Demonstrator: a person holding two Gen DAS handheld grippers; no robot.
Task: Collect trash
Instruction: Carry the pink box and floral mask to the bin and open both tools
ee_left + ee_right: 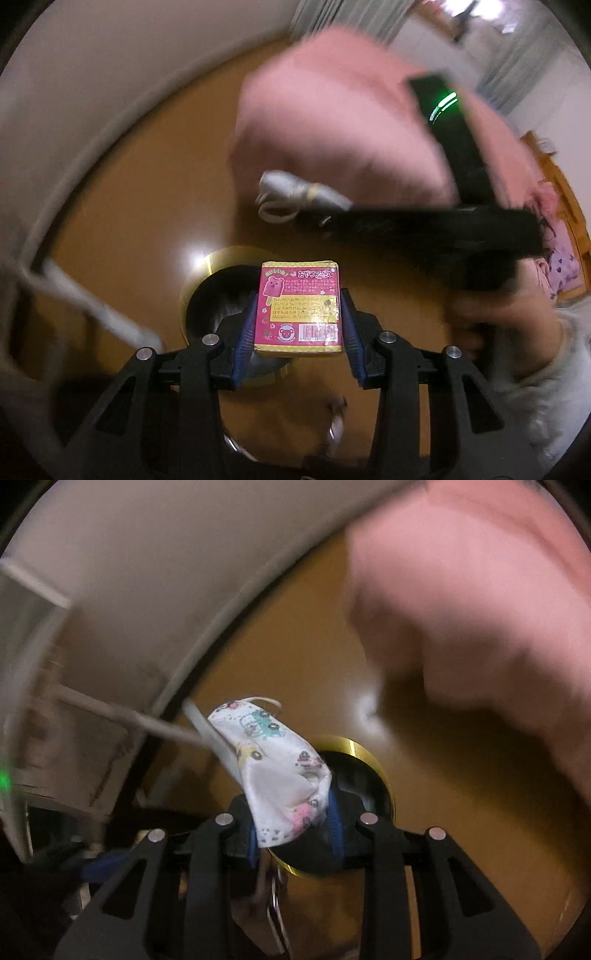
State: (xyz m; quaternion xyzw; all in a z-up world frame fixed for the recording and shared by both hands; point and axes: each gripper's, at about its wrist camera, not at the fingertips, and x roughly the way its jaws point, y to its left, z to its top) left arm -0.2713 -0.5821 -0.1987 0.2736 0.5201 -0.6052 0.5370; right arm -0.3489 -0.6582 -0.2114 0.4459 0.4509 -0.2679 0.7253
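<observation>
The left gripper (297, 325) clamps a small, light, fairly stiff pink-and-yellow snack box (298, 308) by its sides above the gold-rimmed round bin (207, 266), while the right gripper (295, 834) pinches a soft, limp printed cloth mask (273, 771) at its crumpled end over the same bin.

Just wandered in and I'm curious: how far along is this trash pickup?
Both pickups look done. The left tongs grip a pink snack box, and the right tongs pinch a printed face mask. Both hang above the gold-rimmed bin, so only the drop is left. Whether other trash remains is not visible.
</observation>
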